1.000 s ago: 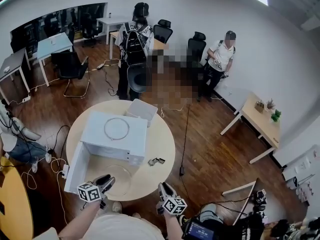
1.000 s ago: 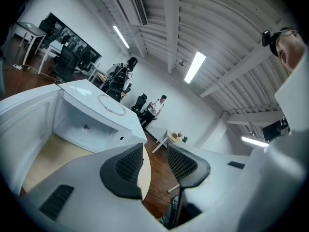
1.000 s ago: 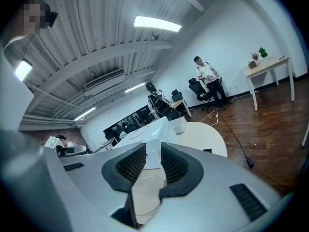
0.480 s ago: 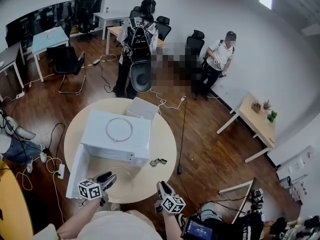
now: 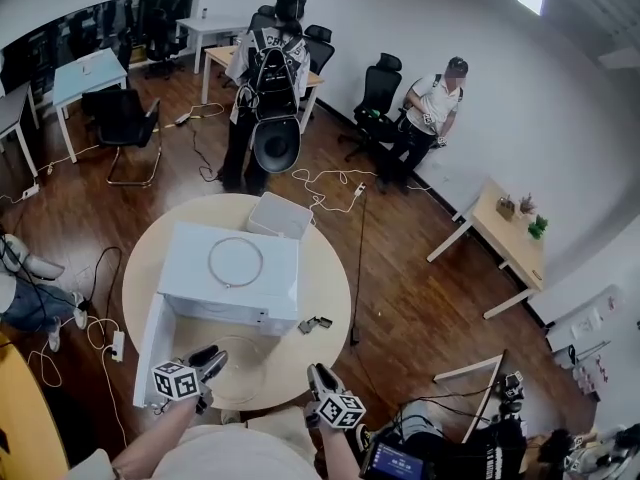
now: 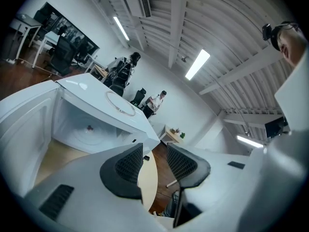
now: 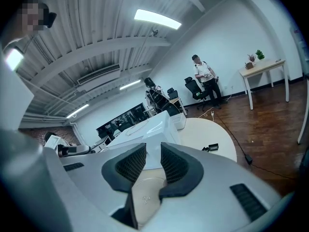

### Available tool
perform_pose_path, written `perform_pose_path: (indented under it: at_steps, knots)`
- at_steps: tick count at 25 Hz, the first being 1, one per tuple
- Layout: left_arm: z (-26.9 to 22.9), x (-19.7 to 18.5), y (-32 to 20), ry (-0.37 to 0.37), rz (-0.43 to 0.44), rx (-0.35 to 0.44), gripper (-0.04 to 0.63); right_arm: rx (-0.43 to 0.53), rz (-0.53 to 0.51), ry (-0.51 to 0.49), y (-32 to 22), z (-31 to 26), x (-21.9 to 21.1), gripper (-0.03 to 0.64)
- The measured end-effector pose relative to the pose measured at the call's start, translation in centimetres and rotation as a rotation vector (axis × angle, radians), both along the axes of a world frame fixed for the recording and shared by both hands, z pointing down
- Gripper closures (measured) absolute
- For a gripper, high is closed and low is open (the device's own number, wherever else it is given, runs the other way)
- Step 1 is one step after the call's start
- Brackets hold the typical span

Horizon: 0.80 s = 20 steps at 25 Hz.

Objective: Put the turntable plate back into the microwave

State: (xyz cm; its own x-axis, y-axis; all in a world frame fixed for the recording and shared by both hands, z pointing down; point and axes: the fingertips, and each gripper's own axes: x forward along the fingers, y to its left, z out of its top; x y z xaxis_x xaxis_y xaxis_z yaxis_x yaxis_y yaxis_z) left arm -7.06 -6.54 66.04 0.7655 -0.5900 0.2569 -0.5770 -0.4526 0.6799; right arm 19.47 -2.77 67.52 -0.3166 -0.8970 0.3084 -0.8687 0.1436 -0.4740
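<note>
The glass plate lies flat on the counter at its near edge, just in front of the open mouth of the microwave and not inside it. In your right gripper view the plate shows low down, beyond and beneath the pads, with the white side of the microwave above it. Your right claw hangs at the near edge of the counter, just off the plate's right side. Its jaws stand a moderate way apart and grip nothing: the pads press on neither the plate nor anything else. Your left claw sits at the plate's left side, near the lower end of the microwave door, which is swung wide open toward the counter's left edge. Its jaws are spread wide and empty, with only the tan rim of the counter and the wooden floor showing between them. From that claw you look into the bare white cavity of the microwave, where a small dark hub sits in the middle of its floor. A thin ring lies on top of the microwave. A small dark object rests on the counter to the right of the microwave, toward the right edge, and a white bin stands at the far edge behind it.
</note>
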Motion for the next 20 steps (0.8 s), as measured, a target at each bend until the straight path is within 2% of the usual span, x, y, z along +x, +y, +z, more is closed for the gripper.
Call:
perform_pose_path:
  at_steps: [7,20]
  knots:
    - [0.9,1.0,-1.8,-0.011,-0.031,-0.021,0.433,-0.034,-0.03,-0.008,-1.7,1.2,0.8,0.523]
    - [3.2,0.4,-4.2,-0.045,-0.212,-0.067,0.433,-0.049,-0.204,0.017,-8.1,1.5,1.9,0.523]
